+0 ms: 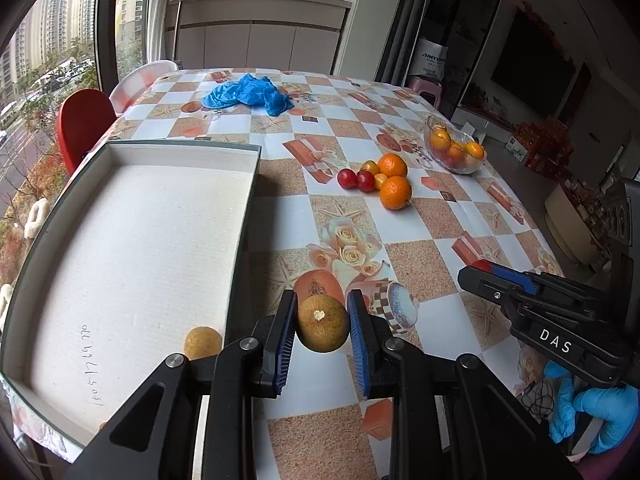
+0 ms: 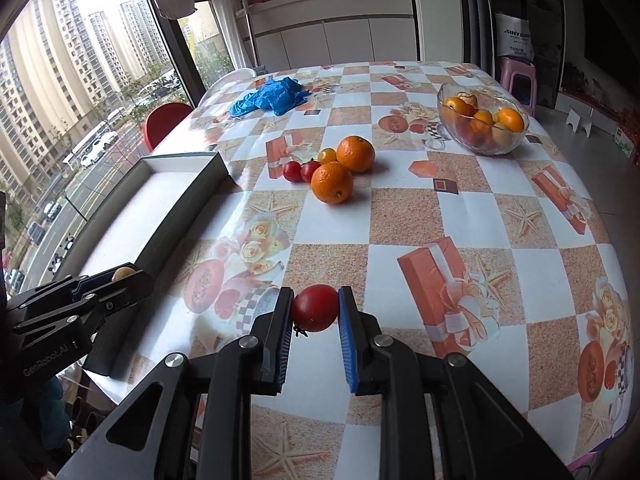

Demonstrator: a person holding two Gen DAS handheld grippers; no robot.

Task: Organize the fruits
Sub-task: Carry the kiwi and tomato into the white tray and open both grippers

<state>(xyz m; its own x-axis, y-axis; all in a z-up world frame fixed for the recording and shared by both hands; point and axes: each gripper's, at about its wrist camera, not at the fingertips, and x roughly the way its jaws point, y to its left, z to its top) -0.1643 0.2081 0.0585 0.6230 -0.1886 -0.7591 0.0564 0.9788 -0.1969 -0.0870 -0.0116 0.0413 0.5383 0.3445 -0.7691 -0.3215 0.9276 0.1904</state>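
Note:
My left gripper (image 1: pixel 322 312) is shut on a round brown longan (image 1: pixel 322 329), held above the tablecloth just right of the white-lined box (image 1: pixel 136 240). A second longan (image 1: pixel 202 343) lies inside the box at its near right corner. My right gripper (image 2: pixel 315 306) is shut on a red cherry tomato (image 2: pixel 314 307), lifted over the table. Farther back lie two oranges (image 2: pixel 332 182), two red tomatoes (image 2: pixel 292 171) and a yellow tomato (image 2: pixel 327 155) in a cluster. In the left wrist view the right gripper (image 1: pixel 482 270) shows at the right, with a bit of red at its tip.
A glass bowl (image 2: pixel 482 120) of oranges and other fruit stands at the far right of the table. Crumpled blue gloves (image 1: pixel 248 94) lie at the far side. A red chair (image 1: pixel 82 124) stands beyond the box. A blue-gloved hand (image 1: pixel 596 412) grips the right tool.

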